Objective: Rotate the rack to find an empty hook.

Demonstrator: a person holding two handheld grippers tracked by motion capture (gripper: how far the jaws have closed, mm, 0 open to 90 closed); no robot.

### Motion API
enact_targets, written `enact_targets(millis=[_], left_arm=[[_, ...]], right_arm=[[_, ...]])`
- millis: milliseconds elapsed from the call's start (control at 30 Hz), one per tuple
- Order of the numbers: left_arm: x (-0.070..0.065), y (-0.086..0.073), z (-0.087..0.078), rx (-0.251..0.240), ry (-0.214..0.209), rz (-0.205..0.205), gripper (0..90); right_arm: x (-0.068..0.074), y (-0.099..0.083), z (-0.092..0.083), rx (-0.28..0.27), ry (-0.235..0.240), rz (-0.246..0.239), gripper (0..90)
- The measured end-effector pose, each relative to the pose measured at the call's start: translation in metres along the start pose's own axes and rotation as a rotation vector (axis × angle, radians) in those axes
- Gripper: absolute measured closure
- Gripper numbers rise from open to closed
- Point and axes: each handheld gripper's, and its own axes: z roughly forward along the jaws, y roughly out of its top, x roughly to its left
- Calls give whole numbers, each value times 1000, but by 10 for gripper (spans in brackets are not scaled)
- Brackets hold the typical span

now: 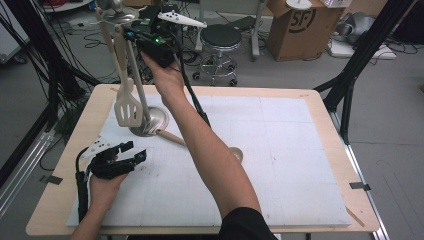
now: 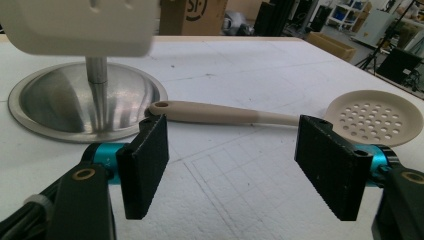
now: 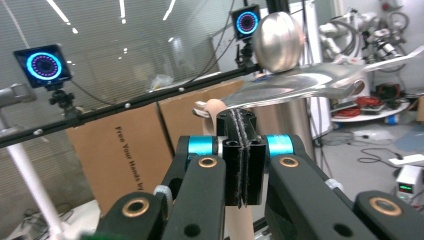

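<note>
A metal utensil stand [image 1: 150, 121] rises at the mat's back left, its hooked top [image 3: 300, 82] high up. From a hook hangs a beige slotted spatula [image 1: 128, 106], blade low over the base [image 2: 80, 25]. My right gripper [image 1: 134, 36] is raised by the stand's top. It is shut [image 3: 241, 150], pads together, with the spatula's handle [image 3: 215, 112] right behind them. A beige skimmer spoon [image 2: 220, 114] lies on the mat, its handle end at the stand's base [image 2: 50, 107]. My left gripper [image 1: 131, 152] rests low and open [image 2: 230, 170] just before that spoon.
The white grid mat [image 1: 280, 165] covers a wooden table [image 1: 330, 100]. My right forearm [image 1: 210, 150] crosses the mat's middle and hides part of the spoon. Beyond the far edge are a black stool [image 1: 220, 37] and a cardboard box [image 1: 300, 25].
</note>
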Motion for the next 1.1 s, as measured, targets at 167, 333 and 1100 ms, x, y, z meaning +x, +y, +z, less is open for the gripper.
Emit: enact_targets(millis=[167,333,1100], left_arm=[[1,0,-1,-7,0,-4,303],[1,0,-1,-1,1,0,303],[0,0,0,-1,6,10,303]], right_arm=[[4,-1,1,10,6,-4,900],[-2,-7,-20,14,-18,-1,871],[-44,-65,-121,176,-123,25,622]])
